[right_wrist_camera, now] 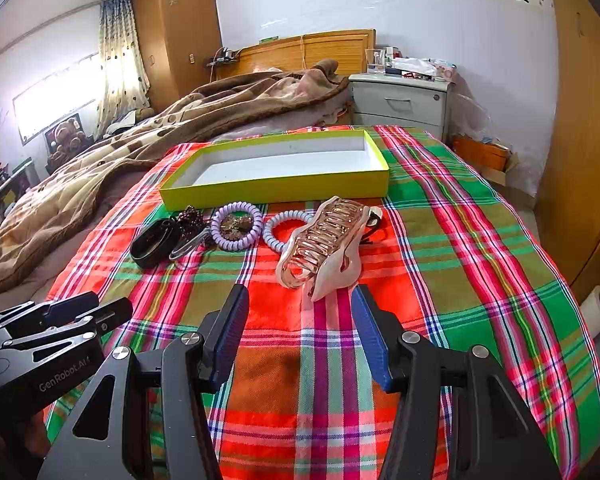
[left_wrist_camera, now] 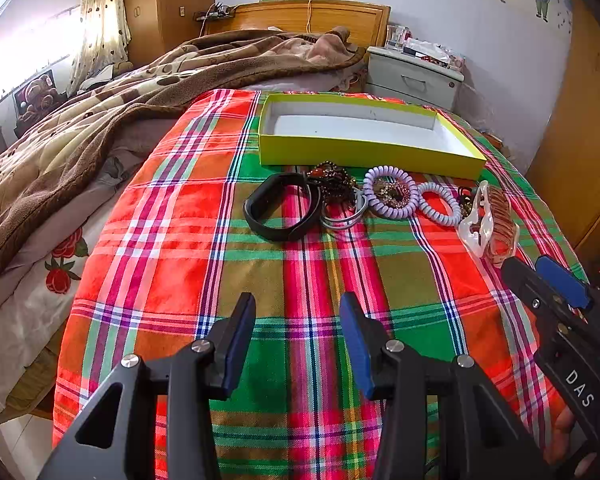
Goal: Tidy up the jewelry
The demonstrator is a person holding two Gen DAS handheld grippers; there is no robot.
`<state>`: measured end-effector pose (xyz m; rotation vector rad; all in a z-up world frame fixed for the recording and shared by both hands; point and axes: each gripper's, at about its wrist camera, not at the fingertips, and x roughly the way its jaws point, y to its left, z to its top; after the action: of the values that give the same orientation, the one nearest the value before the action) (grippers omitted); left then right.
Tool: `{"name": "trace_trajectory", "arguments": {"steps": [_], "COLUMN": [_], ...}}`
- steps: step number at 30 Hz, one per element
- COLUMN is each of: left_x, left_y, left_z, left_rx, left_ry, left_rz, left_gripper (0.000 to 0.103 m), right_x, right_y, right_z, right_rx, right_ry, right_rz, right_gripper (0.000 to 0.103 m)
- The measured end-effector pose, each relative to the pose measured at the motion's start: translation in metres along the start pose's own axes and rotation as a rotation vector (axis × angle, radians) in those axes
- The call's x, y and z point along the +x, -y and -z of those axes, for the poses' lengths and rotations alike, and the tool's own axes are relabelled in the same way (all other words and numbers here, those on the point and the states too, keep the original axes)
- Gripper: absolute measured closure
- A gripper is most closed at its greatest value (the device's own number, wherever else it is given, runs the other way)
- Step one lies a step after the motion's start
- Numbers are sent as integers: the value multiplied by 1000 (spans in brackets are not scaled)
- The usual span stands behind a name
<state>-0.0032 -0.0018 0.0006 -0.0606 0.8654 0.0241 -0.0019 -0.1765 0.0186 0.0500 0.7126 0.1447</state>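
An empty yellow box (left_wrist_camera: 364, 156) (right_wrist_camera: 276, 194) lies on the plaid cloth. In front of it runs a row of jewelry: a black band (left_wrist_camera: 260, 210) (right_wrist_camera: 152, 242), a dark beaded piece (left_wrist_camera: 332, 182) (right_wrist_camera: 190, 218), a purple coil tie (left_wrist_camera: 392, 208) (right_wrist_camera: 236, 228) around a brooch, a second coil tie (left_wrist_camera: 440, 204) (right_wrist_camera: 278, 232), and a pink hair claw (left_wrist_camera: 490, 224) (right_wrist_camera: 324, 248). My left gripper (left_wrist_camera: 298, 312) is open, well short of the row. My right gripper (right_wrist_camera: 300, 304) is open just before the hair claw, its jaws empty; it also shows in the left wrist view (left_wrist_camera: 536, 268).
A brown blanket (left_wrist_camera: 100, 112) covers the bed to the left. A grey nightstand (right_wrist_camera: 400, 100) with clutter stands behind the box. Wooden wardrobes (right_wrist_camera: 580, 120) line the right side. The plaid cloth (right_wrist_camera: 480, 248) hangs over the bed's near edge.
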Motion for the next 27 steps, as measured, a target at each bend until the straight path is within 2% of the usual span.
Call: {"name": "trace_trajectory", "arguments": {"steps": [27], "left_x": [-7], "left_y": [-4], "left_z": [3], "left_rx": [-17], "left_ry": [4], "left_rz": [0], "left_gripper": [58], "right_x": [-5], "right_y": [0], "right_z": [1], "right_rx": [3], "right_ry": [-1], "right_rz": [5], "right_gripper": [49]}}
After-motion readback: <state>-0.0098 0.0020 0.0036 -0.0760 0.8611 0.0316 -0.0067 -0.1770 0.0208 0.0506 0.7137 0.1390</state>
